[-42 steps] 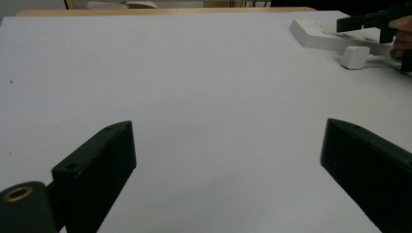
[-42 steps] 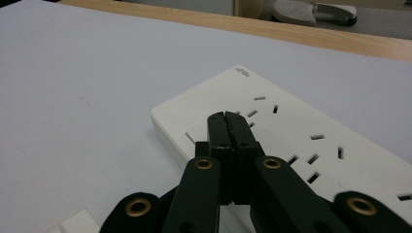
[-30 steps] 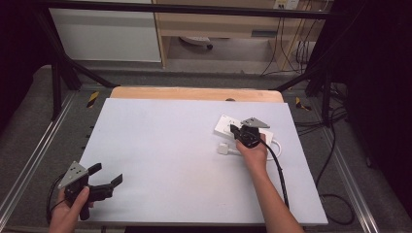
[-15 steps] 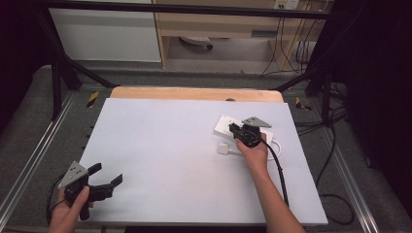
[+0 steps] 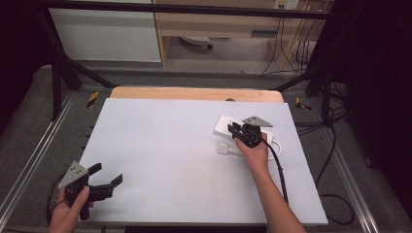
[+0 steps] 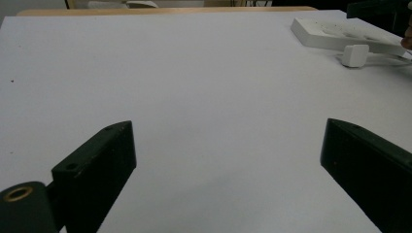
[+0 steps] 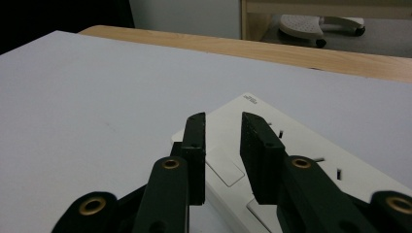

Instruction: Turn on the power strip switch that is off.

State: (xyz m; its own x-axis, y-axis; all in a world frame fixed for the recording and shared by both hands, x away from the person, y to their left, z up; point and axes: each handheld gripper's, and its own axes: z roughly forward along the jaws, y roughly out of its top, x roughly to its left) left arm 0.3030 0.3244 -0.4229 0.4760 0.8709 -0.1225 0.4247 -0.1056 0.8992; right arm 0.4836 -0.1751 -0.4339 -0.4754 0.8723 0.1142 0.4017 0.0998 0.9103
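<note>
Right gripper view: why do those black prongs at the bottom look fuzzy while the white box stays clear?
Right gripper view: the right gripper sits close to its camera, so its base blurs; the power strip is sharper. High view: evenly lit, dark edges.

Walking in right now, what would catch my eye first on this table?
Probably the white power strip at the table's far right, with the right gripper poised over it, jaws slightly apart. Then the left gripper at the near left corner, jaws wide open over the bare white table.

Power strip (image 5: 243, 130) on table (image 5: 165, 145), far right; plug (image 5: 224, 149) just before it, near side.
</note>
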